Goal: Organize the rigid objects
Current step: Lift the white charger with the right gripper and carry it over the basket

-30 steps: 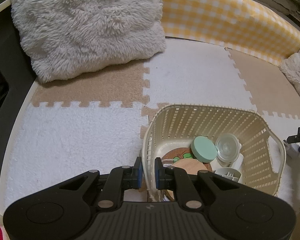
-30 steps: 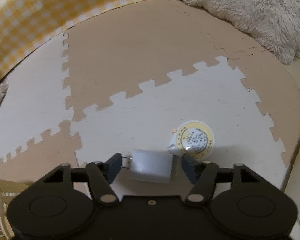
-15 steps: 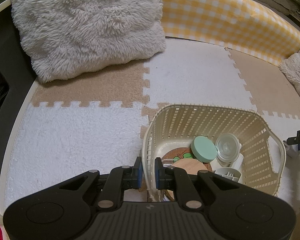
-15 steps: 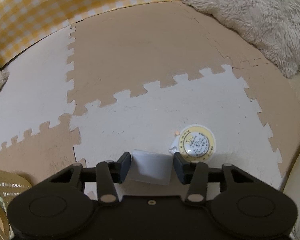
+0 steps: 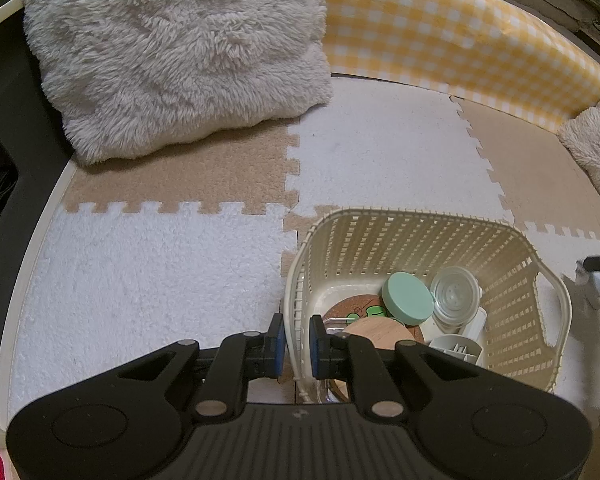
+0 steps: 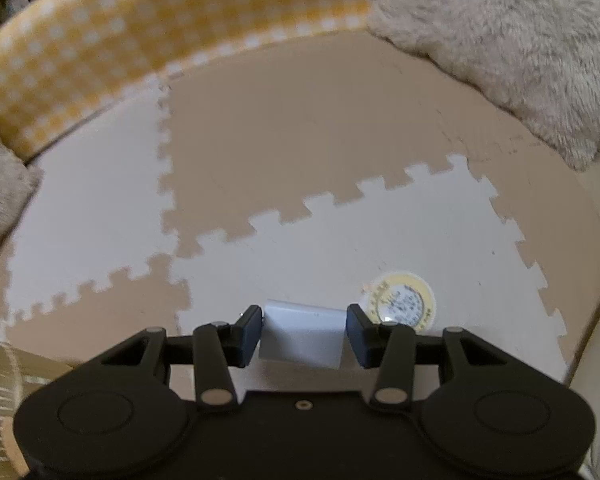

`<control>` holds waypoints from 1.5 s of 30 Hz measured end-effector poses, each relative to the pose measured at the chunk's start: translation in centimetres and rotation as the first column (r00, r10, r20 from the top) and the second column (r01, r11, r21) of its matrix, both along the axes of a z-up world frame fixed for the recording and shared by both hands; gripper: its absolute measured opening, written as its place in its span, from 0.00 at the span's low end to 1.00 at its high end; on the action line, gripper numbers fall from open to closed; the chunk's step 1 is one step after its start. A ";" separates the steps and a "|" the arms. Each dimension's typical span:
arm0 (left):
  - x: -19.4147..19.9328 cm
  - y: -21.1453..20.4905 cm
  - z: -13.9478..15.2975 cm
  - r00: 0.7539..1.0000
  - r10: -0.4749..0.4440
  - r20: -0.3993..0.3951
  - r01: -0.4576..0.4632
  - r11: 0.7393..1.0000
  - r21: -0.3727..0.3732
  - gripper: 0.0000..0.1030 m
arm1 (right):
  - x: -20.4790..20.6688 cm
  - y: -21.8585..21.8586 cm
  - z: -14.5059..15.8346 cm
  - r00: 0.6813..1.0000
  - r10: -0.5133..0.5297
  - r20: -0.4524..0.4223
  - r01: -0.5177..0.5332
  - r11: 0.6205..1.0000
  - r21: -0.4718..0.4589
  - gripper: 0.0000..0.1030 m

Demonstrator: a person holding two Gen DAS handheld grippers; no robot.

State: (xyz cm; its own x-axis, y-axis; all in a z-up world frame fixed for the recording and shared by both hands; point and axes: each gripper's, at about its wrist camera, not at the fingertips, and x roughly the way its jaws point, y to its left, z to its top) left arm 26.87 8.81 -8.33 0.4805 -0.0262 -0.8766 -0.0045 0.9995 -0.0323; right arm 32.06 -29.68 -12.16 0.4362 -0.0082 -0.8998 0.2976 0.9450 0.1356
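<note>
In the left wrist view, the left hand-held gripper (image 5: pixel 297 340) is pinched tight on the near rim of the cream plastic basket (image 5: pixel 420 236), whose walls are full of little slots. Inside the basket lie a round mint-green lid (image 5: pixel 407 299), a clear plastic cup (image 5: pixel 455 297), a flat round cork coaster (image 5: pixel 354 309) and a smooth wooden disc (image 5: pixel 376 333). Behind the basket sits a fluffy white pillow (image 5: pixel 180 52) on the soft puzzle-piece floor mat (image 5: pixel 148 264). In the right wrist view, the right hand-held gripper (image 6: pixel 303 334) is clamped on a small smooth white block (image 6: pixel 302 336), one pad on each side. Just right of the block, a round yellow-rimmed disc (image 6: pixel 400 300) lies flat on the mat.
</note>
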 end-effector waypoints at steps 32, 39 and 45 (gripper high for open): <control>-0.2 0.0 0.0 1.000 0.003 0.001 -0.003 1.000 -0.008 0.11 | -1.2 18.4 7.1 0.894 0.381 0.235 -0.435 0.865 0.251 0.46; -0.2 0.1 0.1 1.000 0.005 0.001 -0.005 1.000 -0.016 0.11 | -0.6 22.1 4.8 0.877 0.452 0.165 -0.479 0.847 0.228 0.46; -0.1 0.2 0.1 1.000 0.006 -0.001 -0.006 1.000 -0.026 0.11 | 0.2 23.9 3.0 0.875 0.473 0.102 -0.483 0.848 0.218 0.46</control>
